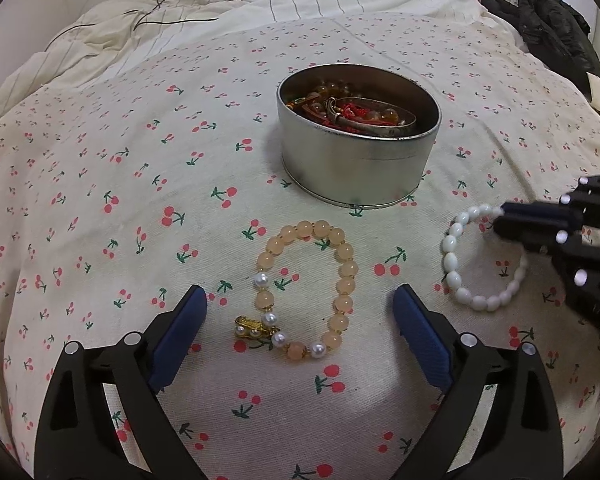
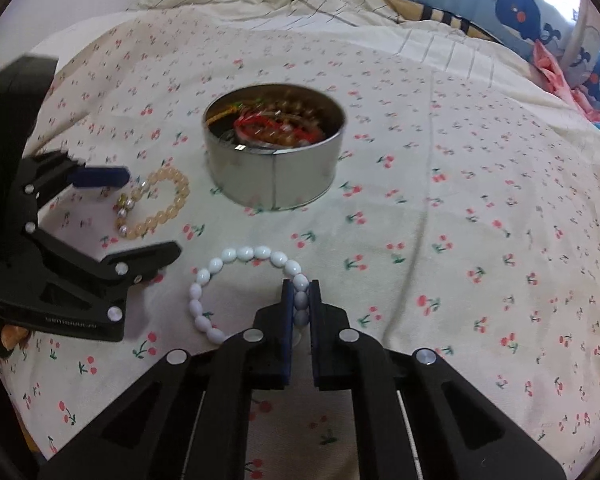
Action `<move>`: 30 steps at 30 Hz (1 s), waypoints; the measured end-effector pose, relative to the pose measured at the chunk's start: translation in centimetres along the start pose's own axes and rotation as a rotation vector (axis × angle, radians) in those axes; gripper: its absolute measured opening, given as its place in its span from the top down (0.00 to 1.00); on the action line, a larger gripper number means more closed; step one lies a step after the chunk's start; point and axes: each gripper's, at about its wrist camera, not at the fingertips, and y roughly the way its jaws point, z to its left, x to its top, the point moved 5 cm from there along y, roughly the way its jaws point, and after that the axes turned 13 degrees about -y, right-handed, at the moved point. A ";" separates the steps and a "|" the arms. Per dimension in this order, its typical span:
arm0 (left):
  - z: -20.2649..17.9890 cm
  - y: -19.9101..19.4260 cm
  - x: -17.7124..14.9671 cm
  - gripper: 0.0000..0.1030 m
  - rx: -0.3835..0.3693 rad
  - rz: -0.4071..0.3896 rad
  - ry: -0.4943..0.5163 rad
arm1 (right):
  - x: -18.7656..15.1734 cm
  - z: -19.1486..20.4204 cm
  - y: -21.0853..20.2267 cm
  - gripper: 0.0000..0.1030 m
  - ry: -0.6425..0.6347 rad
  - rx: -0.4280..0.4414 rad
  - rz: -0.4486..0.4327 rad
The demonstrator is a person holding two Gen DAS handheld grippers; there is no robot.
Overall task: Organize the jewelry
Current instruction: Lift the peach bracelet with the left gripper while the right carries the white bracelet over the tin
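A round metal tin [image 1: 360, 168] holding several bracelets stands on a cherry-print cloth [image 1: 100, 208]. In front of it lies a peach bead bracelet [image 1: 342, 256] with pearls and a gold charm. My left gripper [image 1: 300, 304] is open, its blue pads on either side of that bracelet. A white bead bracelet [image 1: 450, 248] lies to the right. My right gripper [image 2: 301, 288] is shut on the white bead bracelet [image 2: 228, 257], pinching beads on its near-right side. The tin [image 2: 274, 176] and the peach bracelet [image 2: 172, 200] also show in the right wrist view, with the left gripper [image 2: 148, 216] beside them.
The cloth covers a bed with a rumpled cream quilt [image 1: 180, 12] behind. Thin black cords [image 1: 172, 16] lie on the quilt. A dark jacket [image 1: 552, 28] sits at the far right. Patterned pillows [image 2: 520, 8] lie at the back.
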 end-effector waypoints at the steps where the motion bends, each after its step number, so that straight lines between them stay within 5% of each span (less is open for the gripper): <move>1: 0.0 0.0 0.0 0.11 0.001 0.000 -0.001 | -0.1 -0.2 0.0 0.92 0.010 0.008 0.004; 3: 0.0 0.0 0.0 0.11 0.003 0.001 -0.002 | -0.2 -0.3 0.3 0.87 0.021 0.022 0.017; 5: 0.0 0.1 0.0 0.11 0.004 0.001 -0.003 | -0.4 0.1 0.5 0.68 0.006 0.016 0.026; 8: 0.0 0.0 0.1 0.14 -0.007 -0.002 0.001 | -0.6 0.8 0.9 0.71 -0.018 -0.006 0.032; 10: -0.6 -0.3 0.0 0.49 -0.052 -0.005 0.023 | -0.5 1.1 1.0 0.92 -0.018 0.014 0.034; 12: -1.3 -0.8 -0.2 0.77 -0.051 -0.017 0.052 | -0.3 1.1 0.8 0.92 -0.013 0.017 0.027; 15: -1.9 -1.2 -0.3 0.91 -0.057 -0.023 0.079 | 0.0 0.7 0.2 0.92 0.016 0.044 0.005; 30: -1.2 -5.9 2.1 0.93 -0.152 -0.070 0.094 | 1.8 -2.4 -4.3 0.92 0.151 0.090 -0.136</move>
